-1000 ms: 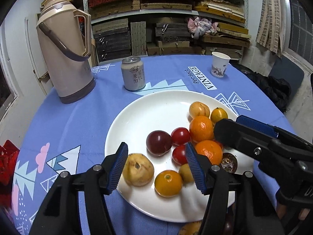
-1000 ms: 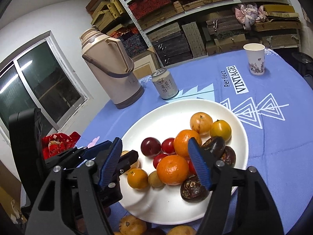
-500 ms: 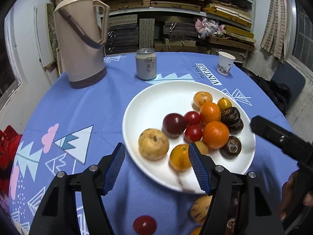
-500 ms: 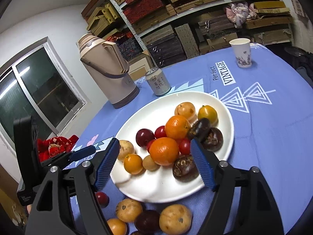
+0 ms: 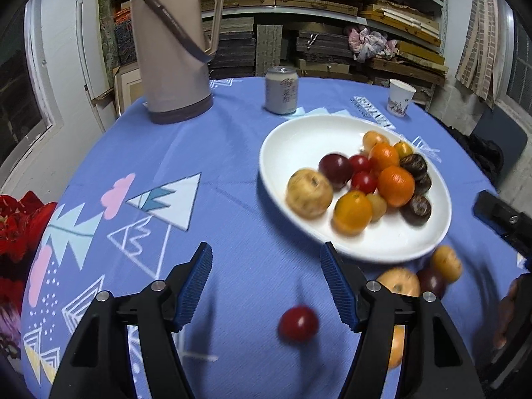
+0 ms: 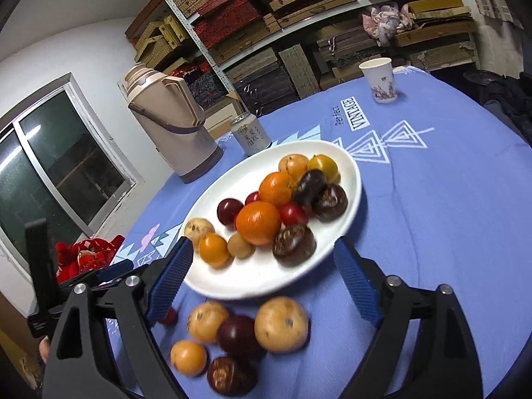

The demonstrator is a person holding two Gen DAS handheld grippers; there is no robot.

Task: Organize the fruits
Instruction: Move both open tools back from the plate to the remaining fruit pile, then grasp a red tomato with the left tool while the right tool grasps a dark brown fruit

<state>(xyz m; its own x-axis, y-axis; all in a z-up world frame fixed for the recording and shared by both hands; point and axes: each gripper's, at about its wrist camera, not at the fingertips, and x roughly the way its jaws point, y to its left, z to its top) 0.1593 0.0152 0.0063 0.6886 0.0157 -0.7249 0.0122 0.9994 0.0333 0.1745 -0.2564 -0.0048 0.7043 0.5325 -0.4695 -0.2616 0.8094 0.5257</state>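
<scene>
A white plate [image 5: 299, 139] [image 6: 266, 276] on the blue tablecloth holds several fruits: oranges [image 6: 259, 222], red tomatoes, dark plums, brown passion fruits and a pale pear [image 5: 309, 193]. Loose fruits lie on the cloth in front of the plate: a red tomato [image 5: 298, 324], two pale round fruits [image 6: 281, 324], a dark plum [image 6: 236, 335] and a small orange [image 6: 188, 357]. My left gripper [image 5: 267, 286] is open and empty above the cloth, just behind the red tomato. My right gripper [image 6: 262, 279] is open and empty over the plate's near rim.
A beige thermos [image 5: 173, 46] stands at the back left, a drink can [image 5: 281, 90] behind the plate, a paper cup [image 5: 400, 102] at the back right. Red fabric [image 5: 23, 219] lies at the table's left edge. Shelves of boxes stand behind the table.
Both grippers have pulled back from the plate toward the table's near edge, so the loose fruits in front of the plate have come into view. Both stay open and empty.
</scene>
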